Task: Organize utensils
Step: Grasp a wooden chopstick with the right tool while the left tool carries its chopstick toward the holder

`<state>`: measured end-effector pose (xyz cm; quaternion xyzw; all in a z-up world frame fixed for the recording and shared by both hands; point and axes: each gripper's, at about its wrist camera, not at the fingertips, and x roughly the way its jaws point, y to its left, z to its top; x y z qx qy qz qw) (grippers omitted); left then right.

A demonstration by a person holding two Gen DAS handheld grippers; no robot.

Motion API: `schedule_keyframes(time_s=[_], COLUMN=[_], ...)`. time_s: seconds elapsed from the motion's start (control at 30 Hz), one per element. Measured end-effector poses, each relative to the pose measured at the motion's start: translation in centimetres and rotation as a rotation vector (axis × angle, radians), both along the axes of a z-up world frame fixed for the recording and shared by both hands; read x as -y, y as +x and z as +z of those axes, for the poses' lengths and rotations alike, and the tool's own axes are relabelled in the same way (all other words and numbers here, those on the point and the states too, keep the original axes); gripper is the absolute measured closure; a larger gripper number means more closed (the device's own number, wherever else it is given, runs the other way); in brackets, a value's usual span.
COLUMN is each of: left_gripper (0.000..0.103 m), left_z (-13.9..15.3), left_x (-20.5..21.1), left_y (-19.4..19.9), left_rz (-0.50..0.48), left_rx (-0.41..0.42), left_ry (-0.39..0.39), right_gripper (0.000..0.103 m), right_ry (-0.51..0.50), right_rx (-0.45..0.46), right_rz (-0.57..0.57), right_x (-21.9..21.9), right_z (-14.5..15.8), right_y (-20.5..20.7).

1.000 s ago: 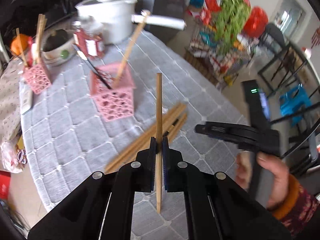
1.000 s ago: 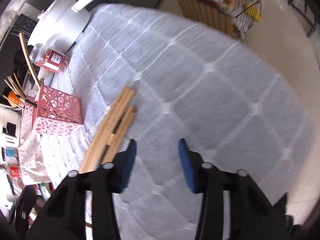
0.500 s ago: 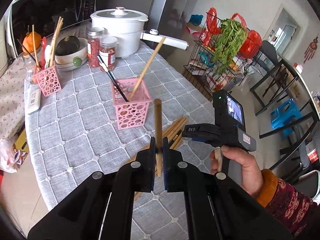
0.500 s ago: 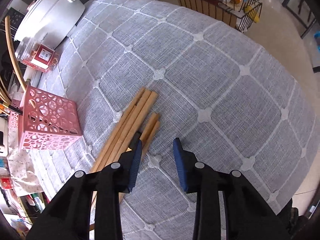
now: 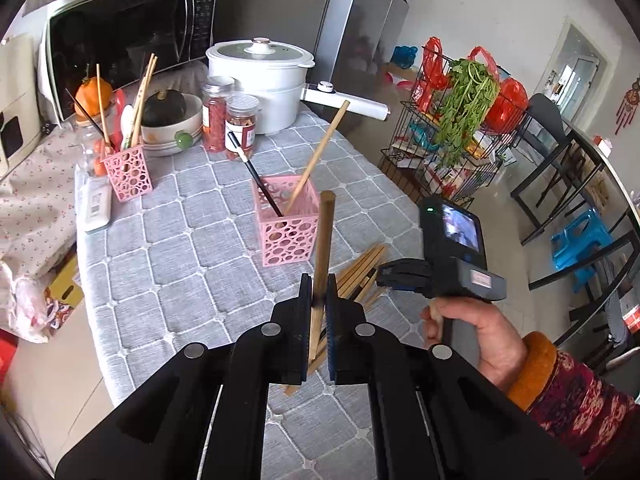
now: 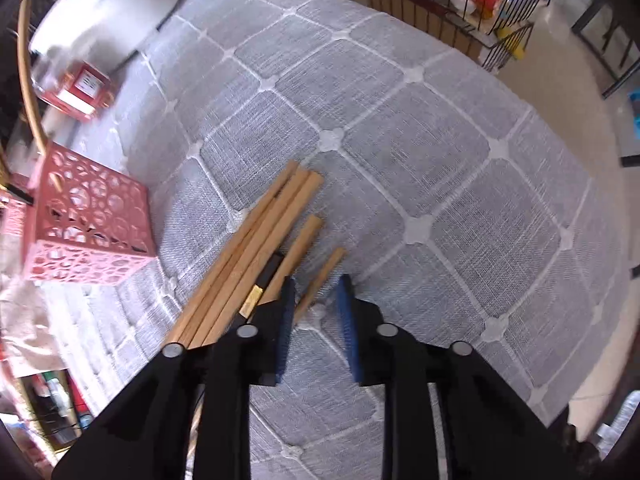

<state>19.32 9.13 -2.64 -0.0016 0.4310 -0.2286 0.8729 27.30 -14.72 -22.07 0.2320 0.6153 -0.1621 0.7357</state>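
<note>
My left gripper (image 5: 318,300) is shut on a wooden chopstick (image 5: 323,240) that stands nearly upright above the table. Beyond it a pink holder (image 5: 286,220) contains one wooden and one black chopstick. A pile of wooden chopsticks (image 6: 256,248) lies on the grey cloth, with a black one among them. My right gripper (image 6: 314,300) points down at the pile's right edge, its jaws closing around the end of the shortest-showing chopstick (image 6: 320,280), pads not pressing on it. In the left wrist view a hand holds the right gripper (image 5: 384,276) over the pile (image 5: 360,272).
A second pink holder (image 5: 128,172) with utensils stands at the back left, near a white remote (image 5: 96,208). Two jars (image 5: 228,120), a bowl (image 5: 172,132) and a white pot (image 5: 260,76) crowd the far end. A wire rack (image 5: 452,140) stands past the right table edge.
The left gripper has lifted its chopstick clear of the pile and tilted up toward the holder. The right gripper has moved left onto the pile and its jaws have narrowed.
</note>
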Motion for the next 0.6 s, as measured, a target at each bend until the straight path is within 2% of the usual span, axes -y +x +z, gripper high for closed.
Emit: schedule_keyframes(time_s=[0.07, 0.13, 0.17, 0.2, 0.27, 0.37, 0.4, 0.5, 0.6], left_gripper=[0.097, 0.097, 0.097, 0.097, 0.097, 0.097, 0.097, 0.097, 0.097], left_z=[0.4, 0.8, 1.0, 1.2, 1.5, 2.3, 2.7, 4.0, 5.3], left_x=[-0.1, -0.4, -0.6, -0.8, -1.0, -1.0, -0.9, -0.3, 0.6], left_y=[-0.3, -0.6, -0.7, -0.7, -0.8, -0.8, -0.9, -0.9, -0.6], left_rz=[0.007, 0.015, 0.021, 0.027, 0.032, 0.053, 0.064, 0.086, 0.112], left_rx=[0.013, 0.025, 0.029, 0.035, 0.052, 0.086, 0.107, 0.154, 0.191], left_ry=[-0.001, -0.006, -0.010, -0.018, -0.037, -0.070, -0.080, -0.101, -0.113], right_gripper=[0.086, 0.093, 0.098, 0.097, 0.097, 0.098, 0.098, 0.098, 0.098], right_ry=[-0.055, -0.067, -0.044, 0.033, 0.094, 0.123, 0.106, 0.036, -0.003], right_rx=[0.005, 0.046, 0.064, 0.101, 0.206, 0.406, 0.490, 0.654, 0.760], right_rz=[0.005, 0.028, 0.026, 0.022, 0.043, 0.117, 0.165, 0.286, 0.344], right_x=[-0.7, -0.8, -0.4, 0.5, 1.3, 1.6, 1.3, -0.3, -1.1], right_z=[0.0, 0.0, 0.0, 0.0, 1.2, 5.6, 7.9, 13.4, 17.6], right_y=[0.0, -0.4, -0.8, -1.3, -2.3, -4.9, -6.1, -8.4, -10.0])
